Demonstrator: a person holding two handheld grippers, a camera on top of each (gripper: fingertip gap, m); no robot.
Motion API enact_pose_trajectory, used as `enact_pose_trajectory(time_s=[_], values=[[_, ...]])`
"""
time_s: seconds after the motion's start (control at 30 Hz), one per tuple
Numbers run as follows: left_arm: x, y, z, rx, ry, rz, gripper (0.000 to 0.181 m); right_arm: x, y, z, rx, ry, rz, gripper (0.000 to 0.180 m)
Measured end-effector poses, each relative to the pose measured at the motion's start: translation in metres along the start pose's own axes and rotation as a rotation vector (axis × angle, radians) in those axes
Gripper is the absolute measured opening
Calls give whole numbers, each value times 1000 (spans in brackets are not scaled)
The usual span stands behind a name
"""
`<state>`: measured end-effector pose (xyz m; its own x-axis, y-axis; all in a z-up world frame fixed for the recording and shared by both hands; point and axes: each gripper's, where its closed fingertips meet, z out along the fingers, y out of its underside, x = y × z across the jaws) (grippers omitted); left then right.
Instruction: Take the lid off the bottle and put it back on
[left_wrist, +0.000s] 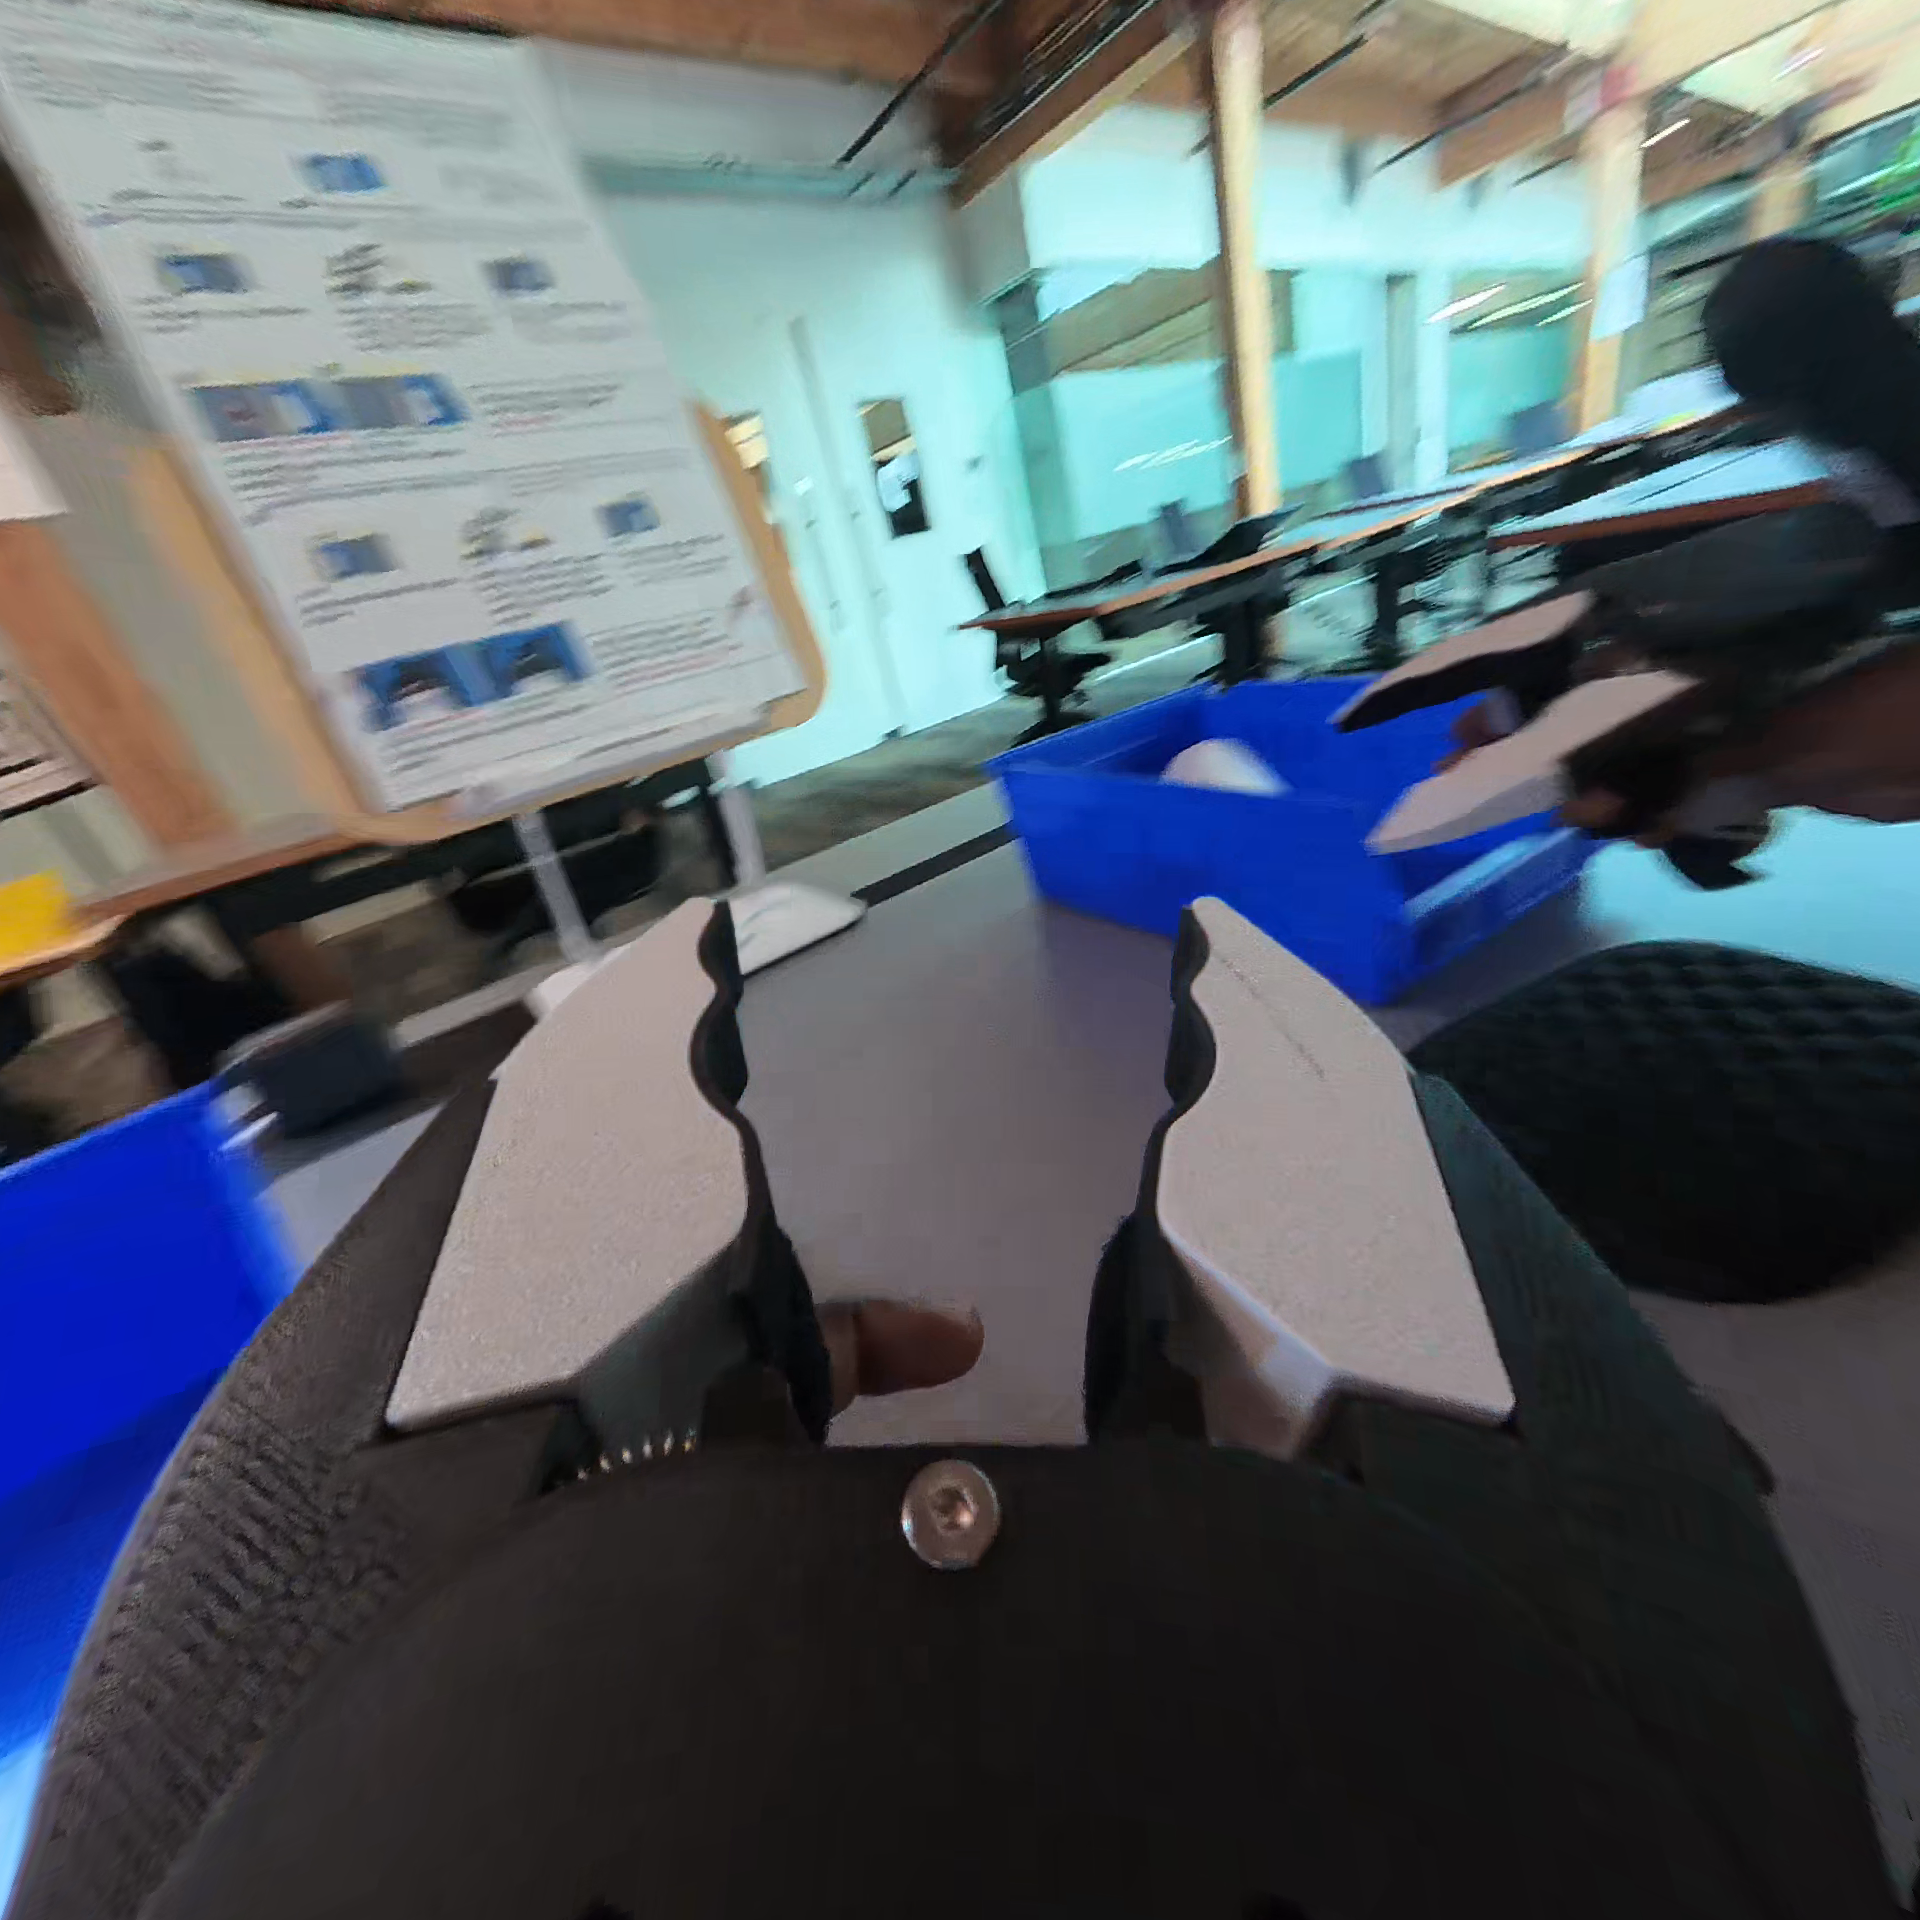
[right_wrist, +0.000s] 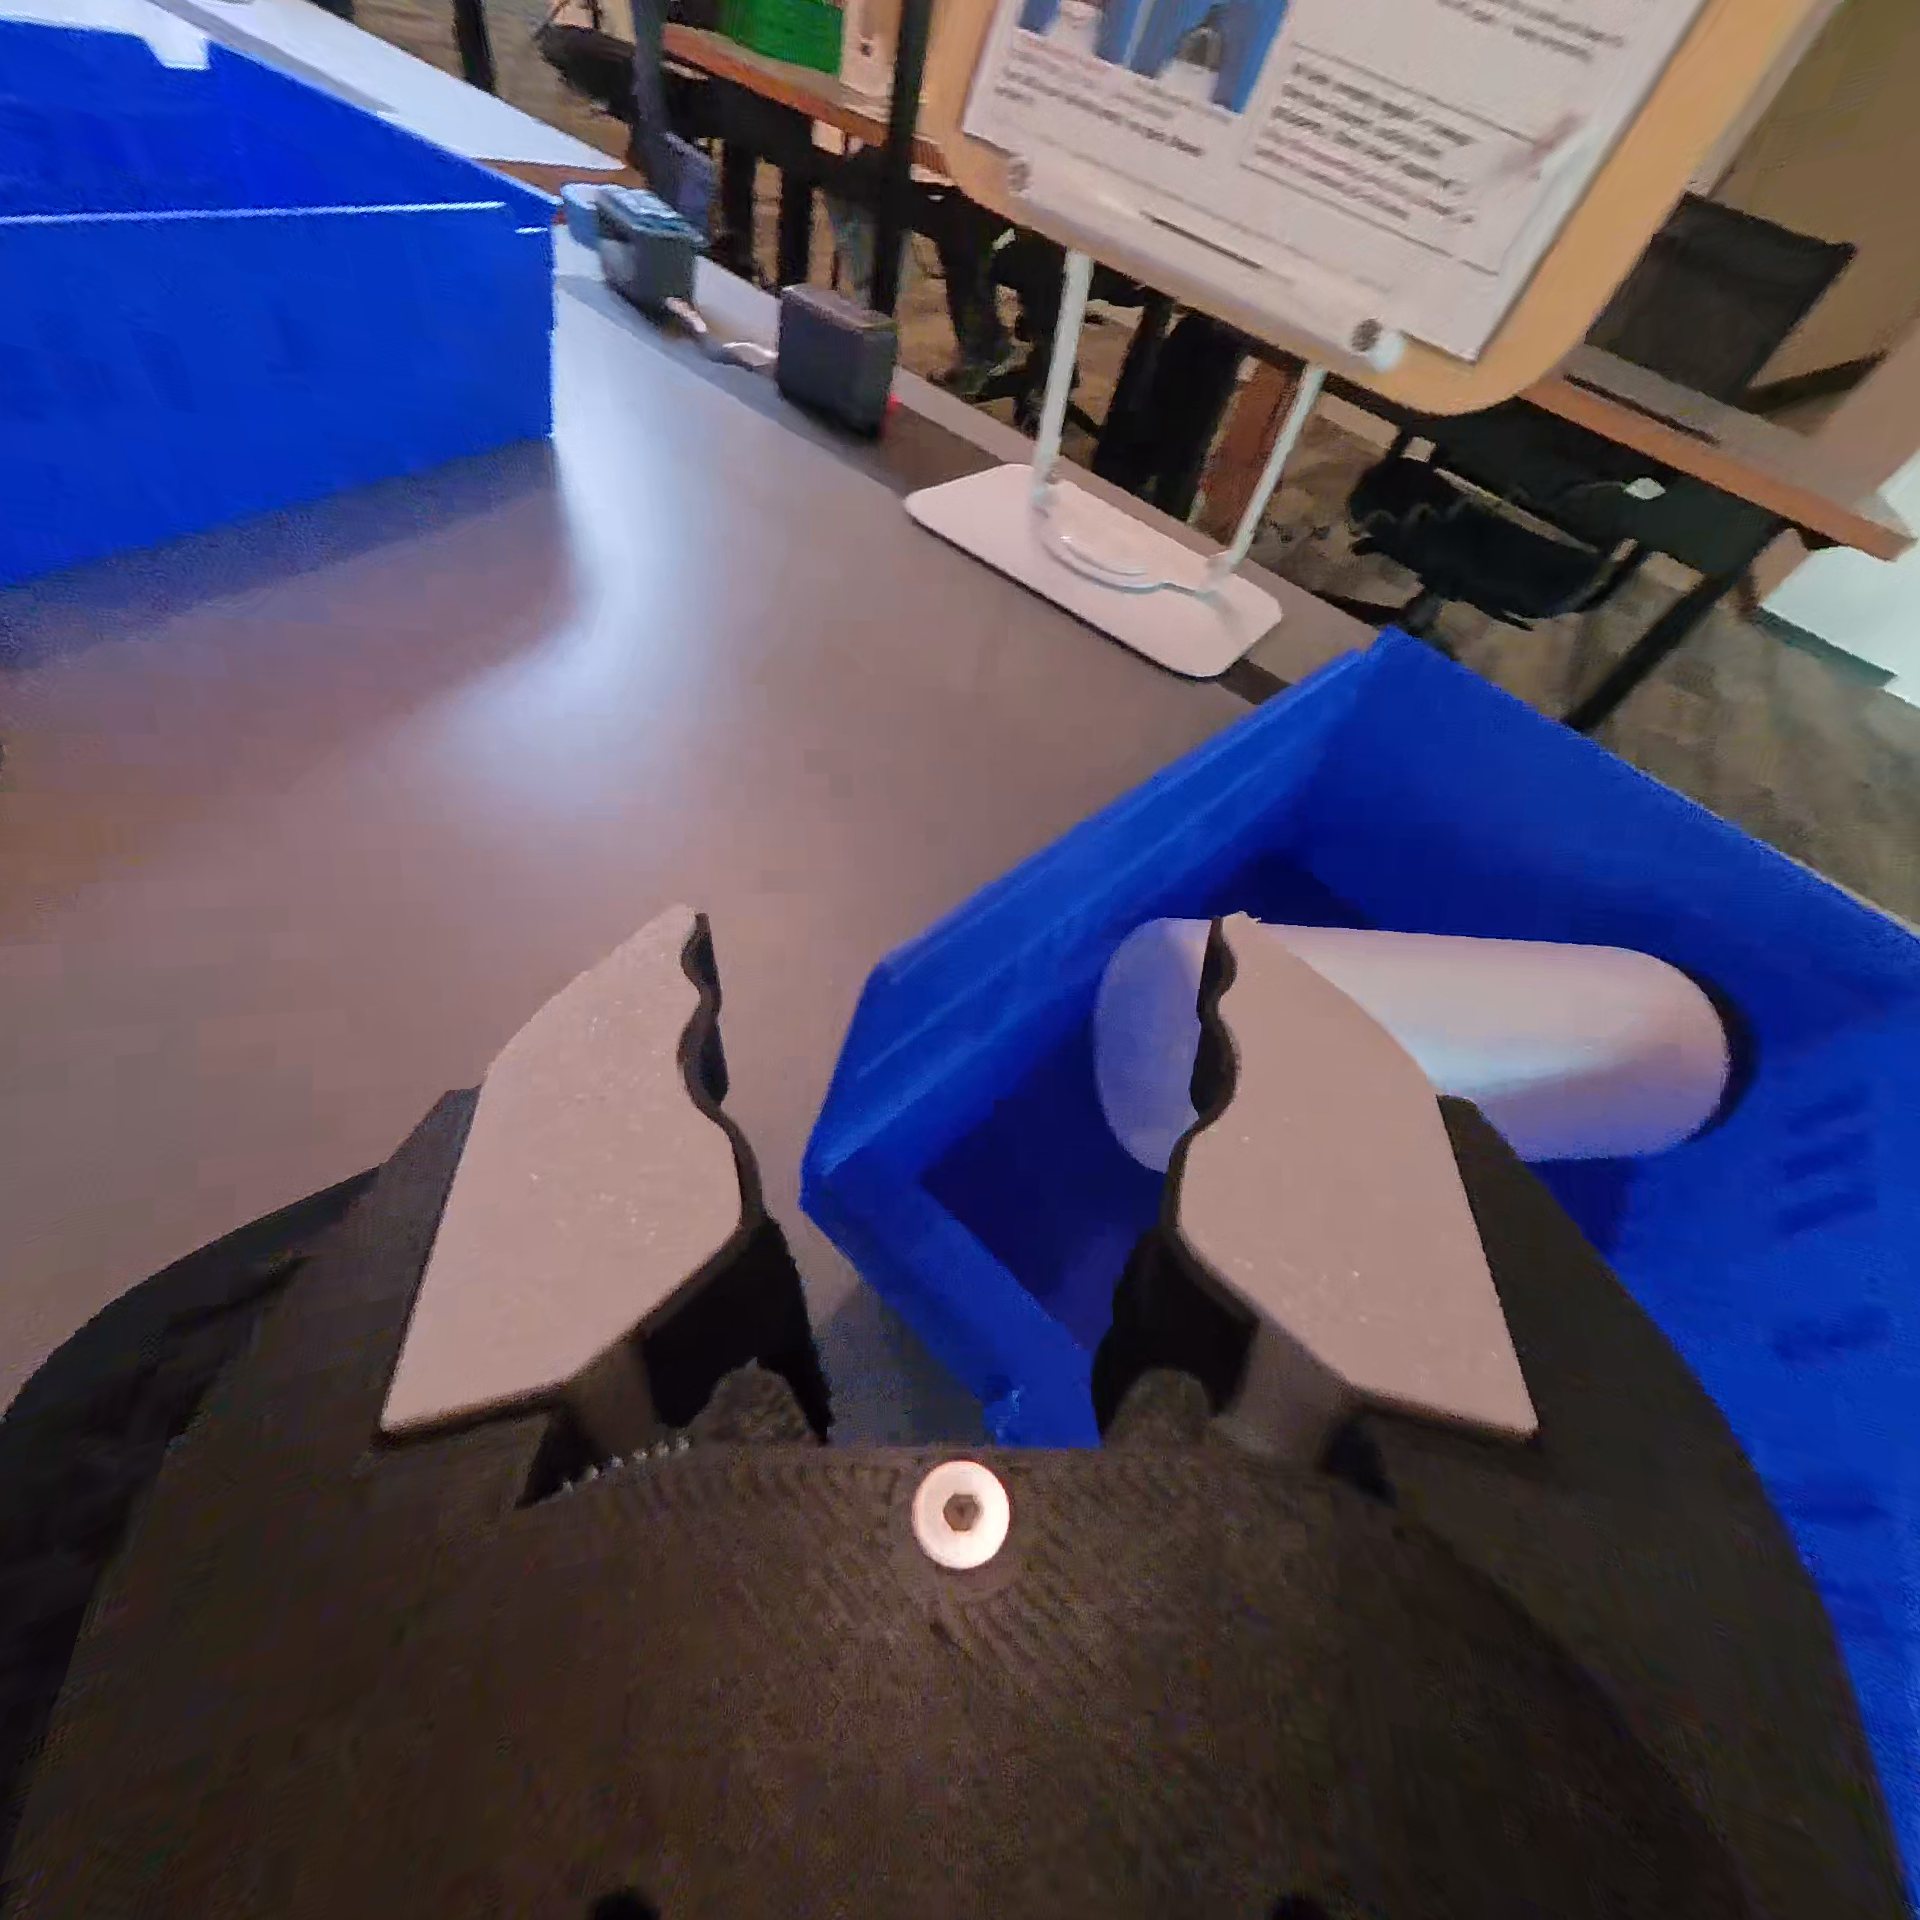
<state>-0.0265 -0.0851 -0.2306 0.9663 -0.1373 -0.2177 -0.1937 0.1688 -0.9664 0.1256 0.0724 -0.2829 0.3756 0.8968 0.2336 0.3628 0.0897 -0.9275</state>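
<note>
In the blue bin (right_wrist: 1195, 831) at the right of the grey table (right_wrist: 520, 727), a pale cylinder lies on its side, which I take to be the bottle (right_wrist: 1455, 1029); its lid end is not distinguishable, partly because the right gripper's own finger covers the near end. The right gripper (right_wrist: 961, 1018) hangs above the bin's near corner with its fingers spread wide and nothing between them, one finger over the table and the other over the bin. The left gripper (left_wrist: 961, 997) is likewise spread and empty, held above bare table well apart from the bottle, with a second blue bin (left_wrist: 104, 1299) at its left. The main risk is the bin wall: coming down from this straddling position, a finger could catch the rim and tip or shove the bin instead of reaching in. A round bottle lying flat may also roll away from a one-sided touch, or slip if pinched across its smooth body. Grabbing it blind to the cap's side could leave the lid facing away from the other gripper.
</note>
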Motion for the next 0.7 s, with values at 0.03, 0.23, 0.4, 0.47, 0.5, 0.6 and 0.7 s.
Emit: enact_pose_trajectory(time_s=[0.03, 0.23, 0.4, 0.47, 0.5, 0.6, 0.7], values=[[-16, 7, -11, -44, -71, 1, 80, -7, 2, 1, -12, -28, -19, 90], [-87, 71, -53, -335, -314, -3, 82, -23, 29, 28, -181, -31, -26, 90], [-100, 108, -49, -527, -348, -44, 80, -17, 43, 45, -248, 88, -80, 75], [-101, 117, -47, -591, -355, -30, 73, -11, 45, 46, -264, 145, -135, 68], [-102, 121, -47, -614, -368, -16, 62, -8, 45, 45, -267, 168, -156, 63], [-108, 123, -50, -629, -435, 41, 45, 2, 43, 41, -242, 230, -175, 37], [-113, 122, -51, -631, -478, 78, 36, 0, 41, 41, -212, 211, -135, 33]])
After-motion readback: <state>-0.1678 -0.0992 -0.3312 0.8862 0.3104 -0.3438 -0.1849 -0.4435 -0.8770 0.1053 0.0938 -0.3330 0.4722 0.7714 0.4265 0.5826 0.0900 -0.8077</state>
